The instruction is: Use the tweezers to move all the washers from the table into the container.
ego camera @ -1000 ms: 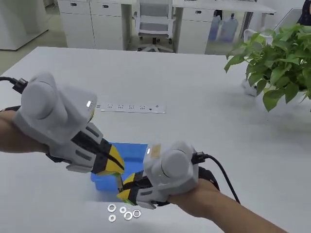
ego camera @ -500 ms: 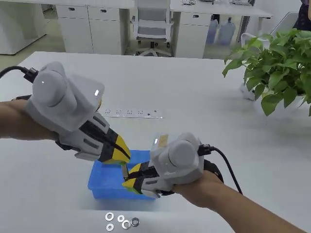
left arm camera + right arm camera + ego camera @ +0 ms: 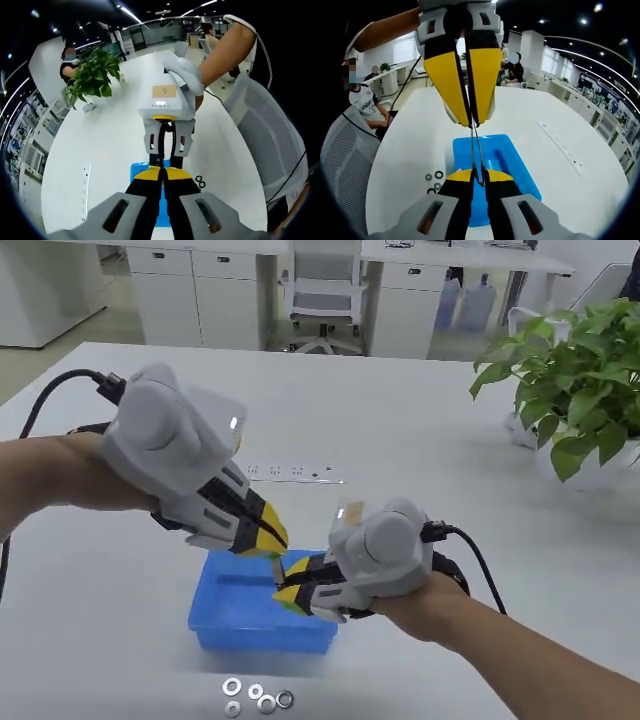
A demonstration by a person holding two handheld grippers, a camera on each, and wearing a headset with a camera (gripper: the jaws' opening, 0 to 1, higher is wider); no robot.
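Pinched between the left gripper (image 3: pixel 275 540) and the right gripper (image 3: pixel 286 592): thin silver tweezers (image 3: pixel 475 150), just two skinny metal legs running close side by side. Clenched tight on one end of the tweezers by the left gripper's yellow fingers (image 3: pixel 445 75). Clenched on the other end by the right gripper's yellow fingers (image 3: pixel 460 176), tip to tip with the left ones. Held right above the blue container (image 3: pixel 260 635), a low open box sitting on the white desk (image 3: pixel 420 440). Lying on the desk just beside the near wall of the container: a little bunch of washers (image 3: pixel 258 698), small shiny flat rings with round holes, all close together. Farther back on the desk: a long white power strip (image 3: pixel 295 473), and off to the right a leafy green plant (image 3: pixel 575 380).
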